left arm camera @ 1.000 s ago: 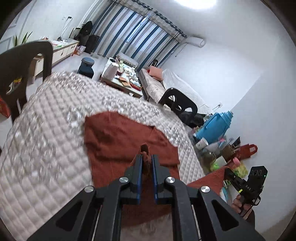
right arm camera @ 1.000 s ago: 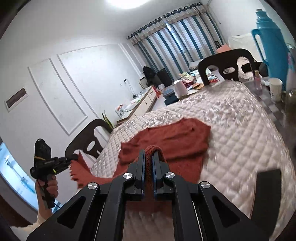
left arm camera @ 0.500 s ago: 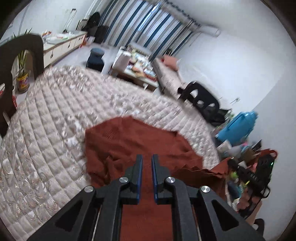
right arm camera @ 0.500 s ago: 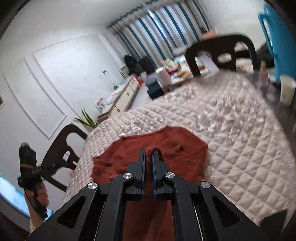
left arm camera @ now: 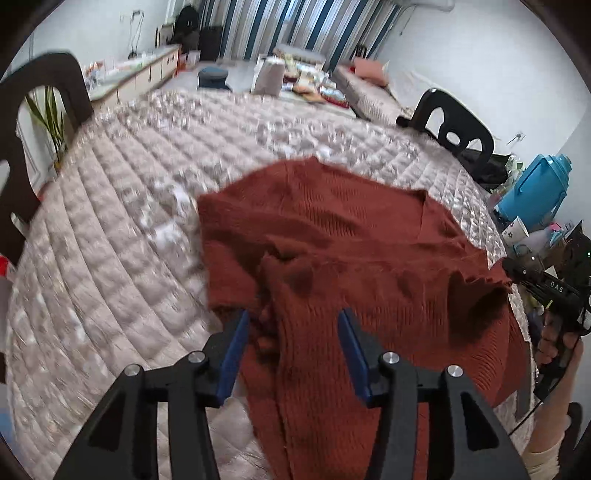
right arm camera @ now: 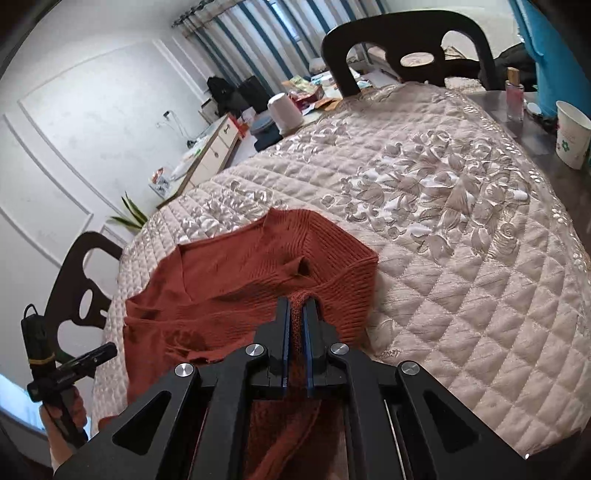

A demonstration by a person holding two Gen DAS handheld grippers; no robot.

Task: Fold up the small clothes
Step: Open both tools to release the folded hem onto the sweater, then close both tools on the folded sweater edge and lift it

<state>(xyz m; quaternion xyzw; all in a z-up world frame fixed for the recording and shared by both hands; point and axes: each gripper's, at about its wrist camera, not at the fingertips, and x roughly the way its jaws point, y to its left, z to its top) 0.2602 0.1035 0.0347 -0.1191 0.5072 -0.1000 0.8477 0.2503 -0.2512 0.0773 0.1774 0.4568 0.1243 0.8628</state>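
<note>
Quilted tabletop point(right arm camera: 461, 258) is covered near its edge by a rumpled sweater point(left arm camera: 351, 236); left gripper point(left arm camera: 293, 349) fingers are spread, right gripper point(right arm camera: 295, 332) fingers pinch its hem, which should be laid flat, judging by creases

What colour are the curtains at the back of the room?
The curtains have blue and white vertical stripes, seen best in the left wrist view.

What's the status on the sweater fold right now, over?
Left gripper open over rust sweater. Right gripper shut on a sweater fold. Sweater on quilted table cover. Nothing in the way.
</note>
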